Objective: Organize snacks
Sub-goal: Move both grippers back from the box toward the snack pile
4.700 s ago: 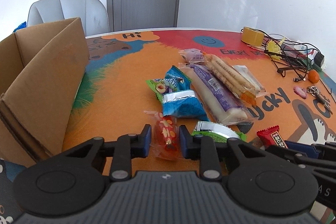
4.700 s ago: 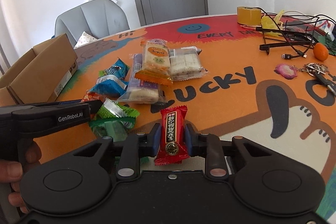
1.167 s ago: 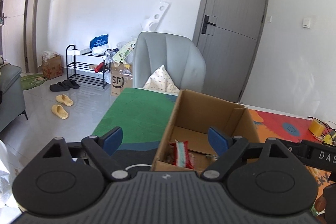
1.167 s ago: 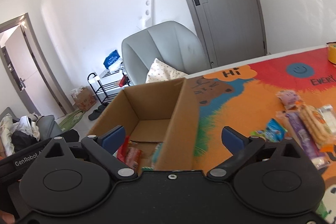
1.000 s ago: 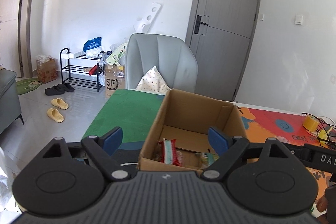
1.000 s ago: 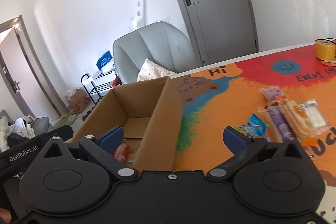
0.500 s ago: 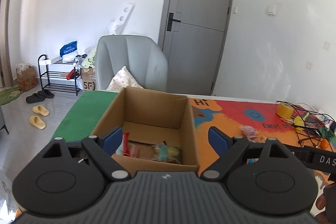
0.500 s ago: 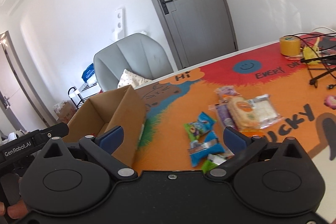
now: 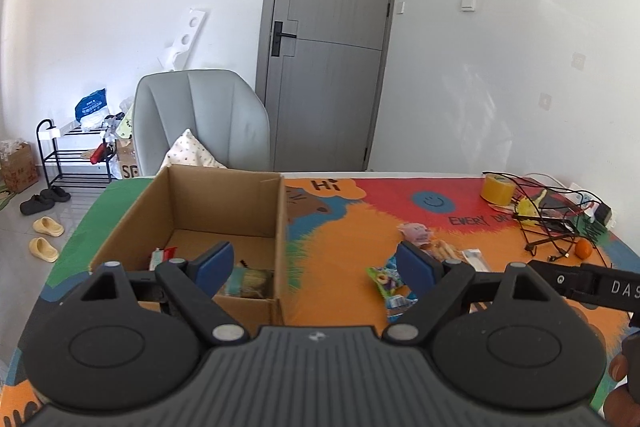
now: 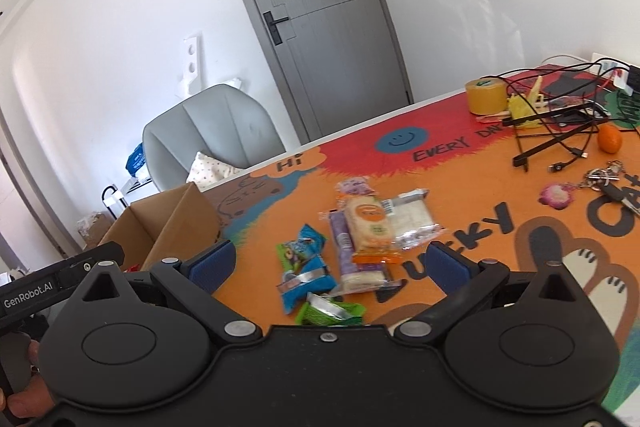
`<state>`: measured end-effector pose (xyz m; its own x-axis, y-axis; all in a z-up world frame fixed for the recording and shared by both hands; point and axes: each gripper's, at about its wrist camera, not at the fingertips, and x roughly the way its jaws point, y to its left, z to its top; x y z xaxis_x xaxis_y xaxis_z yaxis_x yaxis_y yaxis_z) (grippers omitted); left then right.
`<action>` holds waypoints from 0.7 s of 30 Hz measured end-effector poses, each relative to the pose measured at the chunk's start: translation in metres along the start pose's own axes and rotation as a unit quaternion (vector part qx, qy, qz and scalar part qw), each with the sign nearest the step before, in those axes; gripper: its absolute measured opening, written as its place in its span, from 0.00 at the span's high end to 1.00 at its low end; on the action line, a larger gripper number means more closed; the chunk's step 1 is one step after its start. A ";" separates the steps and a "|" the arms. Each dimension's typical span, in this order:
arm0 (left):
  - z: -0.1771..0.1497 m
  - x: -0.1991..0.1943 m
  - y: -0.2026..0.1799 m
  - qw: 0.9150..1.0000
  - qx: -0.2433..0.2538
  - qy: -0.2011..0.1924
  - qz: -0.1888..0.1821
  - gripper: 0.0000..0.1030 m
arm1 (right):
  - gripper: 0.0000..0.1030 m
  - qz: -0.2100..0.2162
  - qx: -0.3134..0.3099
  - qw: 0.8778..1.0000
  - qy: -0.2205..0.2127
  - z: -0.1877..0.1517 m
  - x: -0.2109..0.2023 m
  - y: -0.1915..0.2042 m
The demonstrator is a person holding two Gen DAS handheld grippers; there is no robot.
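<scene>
While both the left gripper (image 9: 316, 265) and right gripper (image 10: 328, 265) gape empty, the cardboard box (image 9: 280, 227) holds several snack packets (image 9: 248, 281).

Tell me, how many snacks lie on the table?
7 on the table, in one cluster: pink pack farthest, orange pack, clear pack, purple pack, blue-green pack, blue pack, green pack nearest. Overlaps may hide more.

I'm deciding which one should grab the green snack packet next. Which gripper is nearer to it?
Right. The right gripper hangs open just above and behind the green snack packet. The left gripper, also open, is over by the cardboard box, farther off.
</scene>
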<state>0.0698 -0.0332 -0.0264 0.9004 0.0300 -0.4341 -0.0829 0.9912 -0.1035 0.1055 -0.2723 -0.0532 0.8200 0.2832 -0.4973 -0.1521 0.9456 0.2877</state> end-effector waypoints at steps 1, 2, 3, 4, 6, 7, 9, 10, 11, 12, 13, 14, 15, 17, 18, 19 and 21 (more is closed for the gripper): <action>-0.001 0.000 -0.002 1.000 0.000 0.002 -0.003 0.15 | 0.00 -0.002 0.000 1.000 0.000 0.000 -0.001 -0.003; -0.001 0.001 -0.004 1.000 0.000 0.005 -0.006 0.15 | 0.00 -0.005 0.000 1.000 0.001 0.000 -0.002 -0.005; -0.002 0.002 -0.006 1.000 0.000 0.007 -0.010 0.16 | 0.00 -0.007 0.000 1.000 0.002 -0.001 -0.003 -0.008; -0.003 0.003 -0.009 1.000 0.001 0.009 -0.013 0.16 | 0.00 -0.009 0.001 1.000 0.003 -0.001 -0.003 -0.009; -0.005 0.004 -0.013 1.000 0.004 0.011 -0.017 0.17 | 0.00 -0.013 0.001 1.000 0.007 -0.003 -0.002 -0.013; -0.006 0.005 -0.016 1.000 0.003 0.012 -0.019 0.17 | 0.00 -0.015 0.001 1.000 0.008 -0.003 -0.002 -0.015; -0.009 0.006 -0.019 1.000 0.000 0.012 -0.025 0.22 | 0.00 -0.019 -0.002 1.000 0.012 -0.006 -0.002 -0.018; -0.010 0.008 -0.021 1.000 -0.001 0.015 -0.027 0.23 | 0.00 -0.020 -0.004 1.000 0.013 -0.007 -0.001 -0.018; -0.012 0.009 -0.022 0.999 0.000 0.018 -0.029 0.26 | 0.00 -0.020 -0.005 1.000 0.016 -0.008 0.000 -0.019; -0.014 0.011 -0.025 0.999 0.001 0.022 -0.031 0.31 | 0.00 -0.021 -0.006 1.000 0.020 -0.011 0.001 -0.020; -0.016 0.012 -0.027 0.999 0.002 0.025 -0.032 0.33 | 0.00 -0.022 -0.007 0.999 0.023 -0.013 0.002 -0.021; -0.018 0.014 -0.028 0.999 0.002 0.029 -0.032 0.39 | 0.01 -0.022 -0.009 0.999 0.027 -0.015 0.004 -0.020; -0.019 0.015 -0.029 0.999 0.001 0.033 -0.033 0.45 | 0.02 -0.020 -0.012 0.999 0.031 -0.017 0.006 -0.020; -0.023 0.020 -0.030 0.998 -0.002 0.044 -0.036 0.52 | 0.04 -0.018 -0.020 0.999 0.040 -0.022 0.010 -0.019; -0.026 0.023 -0.031 0.998 -0.003 0.050 -0.037 0.57 | 0.07 -0.016 -0.023 0.999 0.046 -0.025 0.013 -0.018; -0.028 0.026 -0.032 0.998 -0.004 0.056 -0.038 0.59 | 0.08 -0.015 -0.026 0.998 0.051 -0.028 0.015 -0.017; -0.032 0.031 -0.033 0.997 -0.005 0.063 -0.041 0.67 | 0.12 -0.013 -0.029 0.998 0.063 -0.033 0.022 -0.015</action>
<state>0.0865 -0.0694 -0.0649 0.8436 -0.0674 -0.5327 -0.0163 0.9884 -0.1508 0.1071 -0.2755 -0.0958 0.7489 0.2731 -0.6038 -0.1661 0.9594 0.2279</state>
